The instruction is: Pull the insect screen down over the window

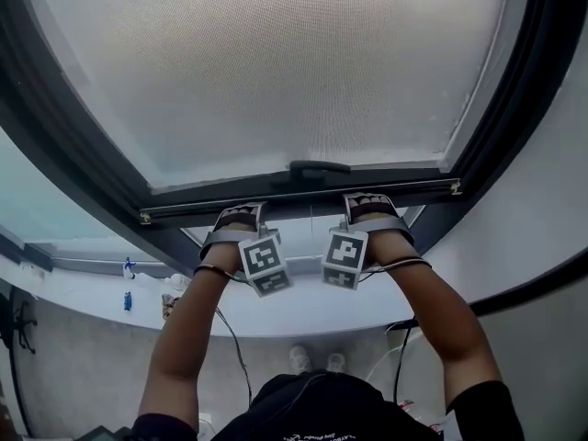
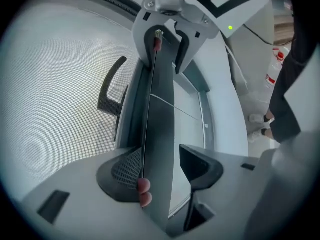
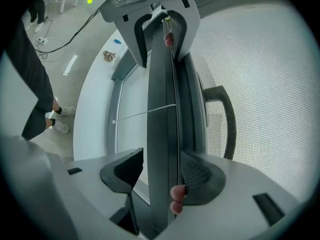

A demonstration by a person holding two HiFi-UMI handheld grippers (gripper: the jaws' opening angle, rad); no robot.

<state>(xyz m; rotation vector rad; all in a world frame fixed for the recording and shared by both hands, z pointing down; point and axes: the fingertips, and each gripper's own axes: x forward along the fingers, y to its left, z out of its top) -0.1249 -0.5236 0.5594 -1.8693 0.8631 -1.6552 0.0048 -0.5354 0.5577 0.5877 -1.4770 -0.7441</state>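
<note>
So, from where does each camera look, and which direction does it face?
Head view: on the person's head, facing the insect screen and its bottom bar; forearms, left gripper and right gripper show.
Left gripper view: on that gripper, along the bar toward the right gripper; own fingers show.
Right gripper view: on that gripper, along the bar toward the left gripper; own fingers show.
Shared: bar, screen, handle.

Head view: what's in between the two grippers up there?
The head view shows the insect screen's dark bottom bar running between the left gripper and the right gripper, with its handle just above.
</note>
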